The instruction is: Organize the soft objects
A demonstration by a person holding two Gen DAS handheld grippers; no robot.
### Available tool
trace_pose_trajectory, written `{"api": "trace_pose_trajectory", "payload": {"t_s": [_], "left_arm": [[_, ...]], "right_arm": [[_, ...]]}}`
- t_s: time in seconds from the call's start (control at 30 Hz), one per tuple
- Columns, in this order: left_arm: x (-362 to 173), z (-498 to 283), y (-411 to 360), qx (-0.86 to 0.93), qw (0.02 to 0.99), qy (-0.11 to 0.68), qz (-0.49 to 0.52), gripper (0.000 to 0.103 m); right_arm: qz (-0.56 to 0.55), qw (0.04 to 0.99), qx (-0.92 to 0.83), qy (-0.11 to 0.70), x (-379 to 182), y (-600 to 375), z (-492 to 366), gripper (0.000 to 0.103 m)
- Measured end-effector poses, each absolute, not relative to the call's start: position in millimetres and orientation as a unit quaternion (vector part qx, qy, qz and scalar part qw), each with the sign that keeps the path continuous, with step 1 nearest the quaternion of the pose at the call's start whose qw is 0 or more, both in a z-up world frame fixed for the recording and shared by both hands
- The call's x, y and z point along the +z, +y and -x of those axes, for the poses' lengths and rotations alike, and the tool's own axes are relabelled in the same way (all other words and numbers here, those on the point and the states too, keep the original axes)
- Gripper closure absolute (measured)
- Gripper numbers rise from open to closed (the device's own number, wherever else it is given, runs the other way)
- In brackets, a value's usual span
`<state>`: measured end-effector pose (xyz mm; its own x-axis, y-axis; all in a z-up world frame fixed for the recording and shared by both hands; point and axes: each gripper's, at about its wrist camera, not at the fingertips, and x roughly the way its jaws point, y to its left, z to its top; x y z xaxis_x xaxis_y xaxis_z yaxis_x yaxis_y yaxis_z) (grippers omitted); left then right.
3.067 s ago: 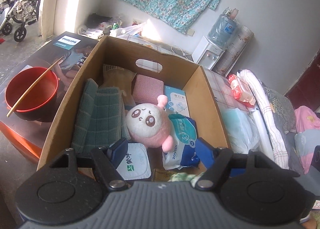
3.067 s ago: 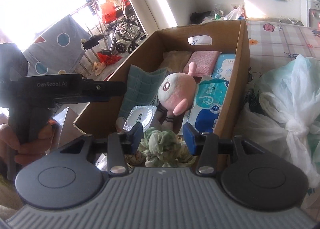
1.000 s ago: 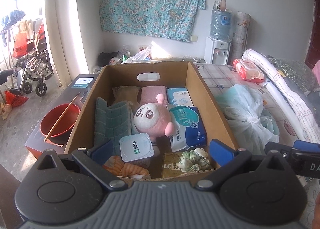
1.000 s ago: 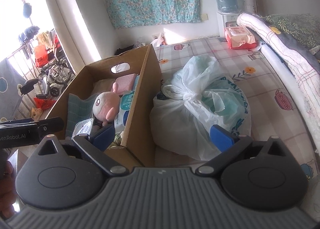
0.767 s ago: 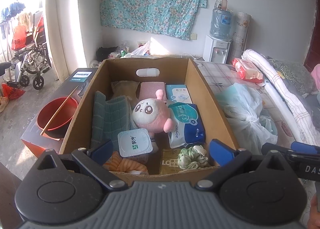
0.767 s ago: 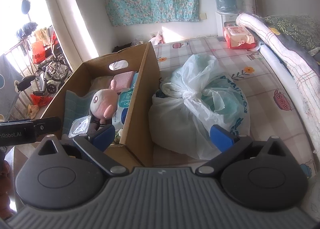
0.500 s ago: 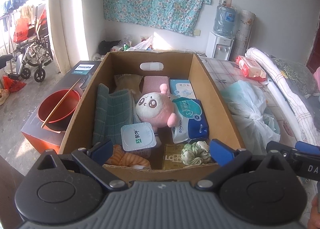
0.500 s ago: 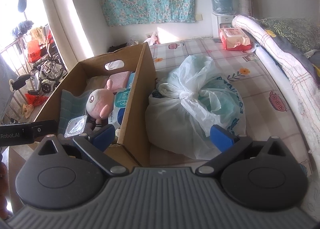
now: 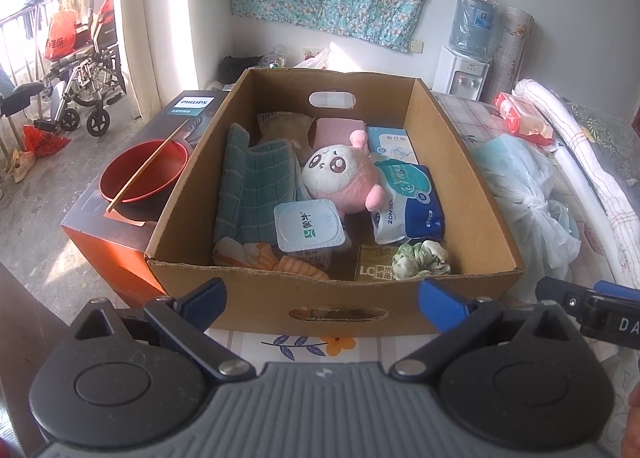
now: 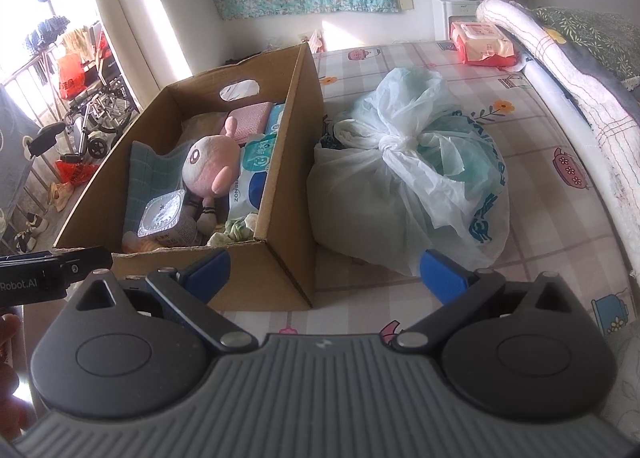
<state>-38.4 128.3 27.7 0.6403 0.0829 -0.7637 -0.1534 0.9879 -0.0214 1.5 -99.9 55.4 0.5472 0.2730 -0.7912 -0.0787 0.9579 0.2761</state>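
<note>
Both my tongs, left (image 9: 322, 298) and right (image 10: 325, 271), wide open, empty, pulled back from box (image 9: 320, 300). Scrunchie (image 9: 420, 258), held 3 s ago, now inside near right corner. Bag (image 10: 408, 182) on bed beside box, likely next.

1. Left gripper (image 9: 322, 304): 3.1 s ago low over the cardboard box (image 9: 336, 304) with jaws partly closed; now pulled back outside the near wall, jaws wide apart.
2. Right gripper (image 10: 324, 272): jaws were narrow around the green scrunchie (image 10: 240, 227); now spread, empty, withdrawn.
3. Scrunchie lies in the box's near right corner.
</note>
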Motion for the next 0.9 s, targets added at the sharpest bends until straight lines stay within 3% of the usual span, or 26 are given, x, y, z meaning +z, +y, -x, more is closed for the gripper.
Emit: {"api": "trace_pose_trajectory", "payload": {"t_s": [0.9], "left_arm": [[6,36,117,0.081,0.881,0.465,0.03,0.0]], "right_arm": [[-0.073,0.849,0.147,0.502,42,-72,-7,0.001]]}}
